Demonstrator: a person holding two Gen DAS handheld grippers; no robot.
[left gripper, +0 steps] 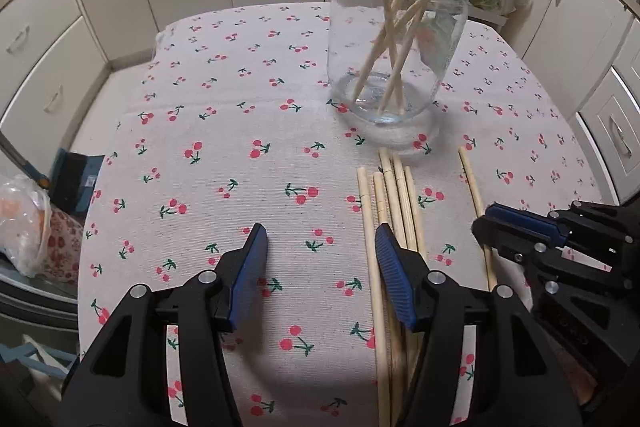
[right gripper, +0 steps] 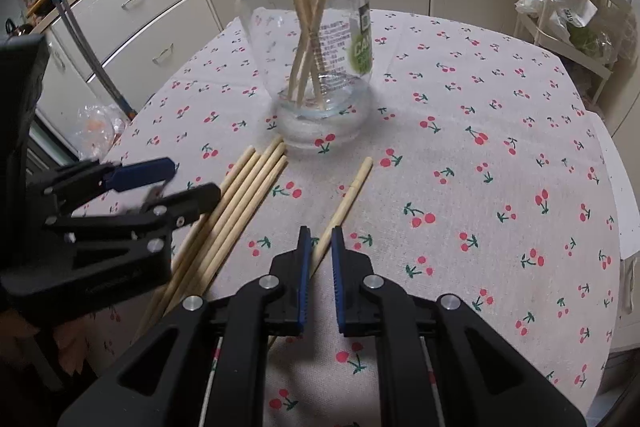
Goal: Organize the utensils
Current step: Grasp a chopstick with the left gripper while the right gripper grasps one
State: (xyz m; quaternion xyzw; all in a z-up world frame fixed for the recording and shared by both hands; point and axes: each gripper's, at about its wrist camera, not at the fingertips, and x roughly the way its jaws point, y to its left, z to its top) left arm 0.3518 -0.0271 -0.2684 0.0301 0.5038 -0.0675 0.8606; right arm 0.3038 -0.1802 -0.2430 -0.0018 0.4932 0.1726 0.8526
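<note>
Lone chopstick (right gripper: 349, 198): we see it lying flat on the cherry tablecloth (right gripper: 480, 187), apart from the bundle of chopsticks (right gripper: 240, 199); long axis points toward the jar (right gripper: 308, 39).
Right gripper (right gripper: 319, 239): nearer hand; jaws narrowly parted astride the stick's near end, not yet pinching, we judge.
Left gripper (left gripper: 320, 239): jaws spread wide, empty, beside the bundle.
Jar: upright, holding several chopsticks.

- The surface (right gripper: 480, 115) is covered by a pale cloth printed with red cherries.
- A clear glass jar (right gripper: 308, 39) stands upright on it.
- Just before the jar lies a bunch of wooden chopsticks (right gripper: 240, 203).
- A single chopstick (right gripper: 348, 199) lies right of that bunch, apart.
</note>
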